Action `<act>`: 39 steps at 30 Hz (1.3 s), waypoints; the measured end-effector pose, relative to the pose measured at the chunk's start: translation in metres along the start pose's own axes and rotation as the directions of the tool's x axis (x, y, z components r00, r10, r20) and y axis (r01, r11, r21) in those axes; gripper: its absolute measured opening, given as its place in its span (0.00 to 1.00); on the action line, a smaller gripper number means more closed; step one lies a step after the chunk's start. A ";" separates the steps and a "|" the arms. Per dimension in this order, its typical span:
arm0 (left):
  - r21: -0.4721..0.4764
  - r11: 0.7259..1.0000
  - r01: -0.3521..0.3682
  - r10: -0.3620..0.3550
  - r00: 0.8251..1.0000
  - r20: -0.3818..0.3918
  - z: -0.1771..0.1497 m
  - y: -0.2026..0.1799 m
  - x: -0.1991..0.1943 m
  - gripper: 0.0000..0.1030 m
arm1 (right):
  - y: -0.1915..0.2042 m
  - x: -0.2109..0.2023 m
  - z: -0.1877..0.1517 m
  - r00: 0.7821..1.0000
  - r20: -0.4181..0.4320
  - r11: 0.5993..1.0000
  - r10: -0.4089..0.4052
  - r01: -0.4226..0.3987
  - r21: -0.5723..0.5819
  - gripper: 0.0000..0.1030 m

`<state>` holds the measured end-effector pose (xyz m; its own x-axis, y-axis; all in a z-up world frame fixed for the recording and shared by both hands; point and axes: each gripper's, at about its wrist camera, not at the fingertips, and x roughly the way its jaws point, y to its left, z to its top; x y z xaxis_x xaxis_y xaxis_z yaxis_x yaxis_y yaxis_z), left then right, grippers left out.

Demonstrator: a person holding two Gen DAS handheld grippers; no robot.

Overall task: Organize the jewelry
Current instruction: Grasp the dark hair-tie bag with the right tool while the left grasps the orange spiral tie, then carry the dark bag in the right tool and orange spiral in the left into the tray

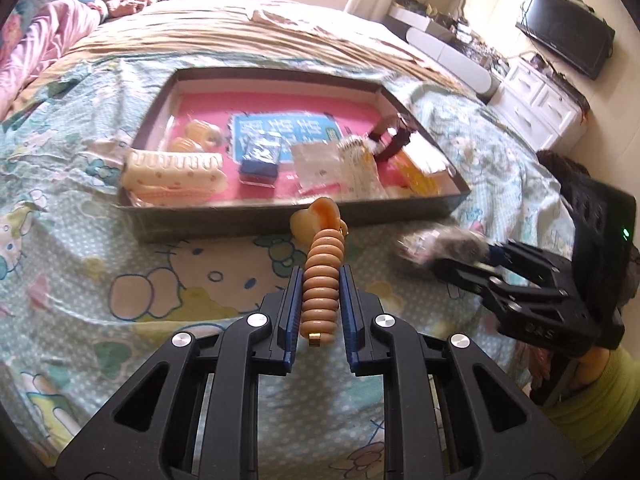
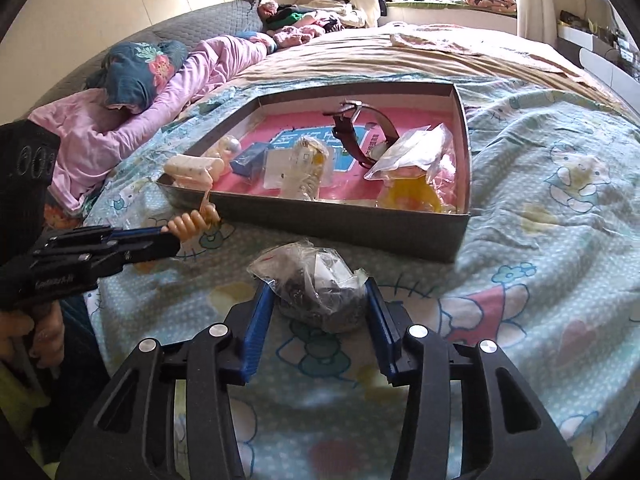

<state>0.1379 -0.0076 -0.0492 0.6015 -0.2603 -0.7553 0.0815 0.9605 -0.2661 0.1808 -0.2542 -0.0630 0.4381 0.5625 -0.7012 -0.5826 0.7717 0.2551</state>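
On a bed spread with a cartoon-print sheet (image 2: 540, 200), a string of peach-coloured disc beads (image 1: 323, 280) is clamped in the left tongs (image 1: 320, 300) and held above the sheet, short of the shallow grey cardboard tray with a pink floor (image 1: 280, 222). A dark-strapped wristwatch (image 2: 360, 136) and several clear packets are already laid in the tray. To the right, a crumpled clear plastic bag of dark jewellery (image 2: 320, 288) is bracketed on the sheet by the right tongs (image 2: 320, 300), the pads seemingly against its sides. Both pieces remain to be placed.
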 end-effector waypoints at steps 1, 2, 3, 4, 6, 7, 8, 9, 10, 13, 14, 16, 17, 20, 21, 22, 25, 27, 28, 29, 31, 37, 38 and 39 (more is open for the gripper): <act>-0.007 1.000 -0.001 0.001 1.000 0.015 0.001 0.002 -0.004 0.11 | 0.001 -0.005 0.000 1.000 0.008 1.000 0.003 -0.003 0.001 0.42; -0.011 1.000 -0.002 0.002 1.000 0.026 0.003 0.003 -0.008 0.11 | 0.001 -0.010 0.000 1.000 0.017 1.000 0.006 -0.006 0.002 0.42; -0.015 1.000 -0.005 0.006 0.999 0.034 0.004 0.004 -0.010 0.11 | 0.001 -0.016 0.001 1.000 0.028 1.000 0.007 -0.007 0.001 0.42; -0.022 1.000 -0.007 0.008 0.999 0.047 0.006 0.006 -0.015 0.11 | 0.002 -0.022 0.002 0.999 0.039 1.000 0.005 -0.005 0.000 0.42; -0.034 0.999 -0.008 0.010 0.998 0.067 0.010 0.009 -0.022 0.11 | 0.003 -0.029 0.005 0.998 0.058 1.000 0.004 -0.004 -0.006 0.42; -0.037 0.999 -0.011 0.014 0.997 0.078 0.011 0.011 -0.025 0.11 | 0.004 -0.033 0.008 0.998 0.070 1.000 0.002 -0.001 -0.010 0.42; -0.041 0.999 -0.017 0.020 0.996 0.088 0.012 0.013 -0.029 0.11 | 0.005 -0.037 0.010 0.997 0.080 1.000 -0.001 0.002 -0.015 0.42; -0.043 0.999 -0.022 0.026 0.995 0.095 0.014 0.015 -0.031 0.11 | 0.007 -0.039 0.011 0.996 0.088 1.000 -0.003 0.005 -0.020 0.42; -0.047 0.999 -0.026 0.030 0.995 0.100 0.015 0.016 -0.033 0.11 | 0.008 -0.042 0.013 0.995 0.097 1.000 -0.006 0.009 -0.025 0.42; -0.058 0.998 -0.034 0.040 0.993 0.114 0.018 0.019 -0.037 0.11 | 0.010 -0.048 0.019 0.993 0.119 0.999 -0.006 0.010 -0.032 0.42; -0.058 0.998 -0.041 0.047 0.992 0.118 0.019 0.020 -0.038 0.11 | 0.011 -0.048 0.021 0.992 0.127 0.999 -0.006 0.010 -0.034 0.42; -0.052 0.997 -0.053 0.059 0.990 0.124 0.020 0.019 -0.038 0.11 | 0.013 -0.049 0.025 0.990 0.138 0.999 -0.006 0.011 -0.036 0.42; -0.052 0.997 -0.055 0.061 0.990 0.128 0.021 0.019 -0.038 0.11 | 0.014 -0.050 0.027 0.990 0.144 0.999 -0.005 0.011 -0.038 0.42; -0.049 0.997 -0.060 0.066 0.989 0.133 0.025 0.019 -0.037 0.11 | 0.016 -0.050 0.034 0.987 0.160 0.999 -0.011 0.018 -0.044 0.42; -0.049 0.997 -0.061 0.067 0.989 0.133 0.026 0.020 -0.036 0.11 | 0.016 -0.050 0.036 0.987 0.163 0.999 -0.012 0.020 -0.047 0.42; -0.050 0.997 -0.060 0.066 0.989 0.134 0.027 0.020 -0.036 0.11 | 0.017 -0.049 0.039 0.986 0.168 0.998 -0.015 0.024 -0.050 0.42; -0.051 0.997 -0.063 0.070 0.988 0.141 0.033 0.021 -0.033 0.11 | 0.020 -0.047 0.044 0.985 0.174 0.998 -0.019 0.029 -0.060 0.42; -0.051 0.997 -0.062 0.069 0.988 0.141 0.038 0.022 -0.031 0.11 | 0.021 -0.046 0.047 0.984 0.175 0.997 -0.025 0.037 -0.067 0.42; -0.050 0.997 -0.062 0.069 0.987 0.142 0.040 0.021 -0.030 0.11 | 0.021 -0.045 0.049 0.984 0.175 0.997 -0.025 0.038 -0.069 0.42; -0.049 0.997 -0.063 0.069 0.987 0.142 0.042 0.022 -0.029 0.11 | 0.021 -0.044 0.050 0.984 0.177 0.997 -0.027 0.040 -0.069 0.42; -0.046 0.997 -0.061 0.067 0.988 0.142 0.046 0.021 -0.027 0.11 | 0.020 -0.043 0.053 0.983 0.179 0.997 -0.031 0.044 -0.070 0.42; -0.033 0.997 -0.066 0.070 0.989 0.130 0.058 0.019 -0.014 0.11 | 0.017 -0.037 0.061 0.982 0.185 0.996 -0.046 0.060 -0.069 0.41; -0.031 0.997 -0.065 0.069 0.989 0.129 0.059 0.019 -0.012 0.11 | 0.016 -0.036 0.062 0.982 0.185 0.996 -0.046 0.060 -0.069 0.41; -0.025 0.997 -0.067 0.070 0.989 0.127 0.062 0.018 -0.010 0.11 | 0.016 -0.036 0.063 0.982 0.184 0.996 -0.047 0.061 -0.071 0.41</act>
<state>0.1822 0.0180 -0.0092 0.7018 -0.1783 -0.6897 0.0209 0.9729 -0.2302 0.1988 -0.2432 0.0080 0.5839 0.5704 -0.5777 -0.6015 0.7819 0.1640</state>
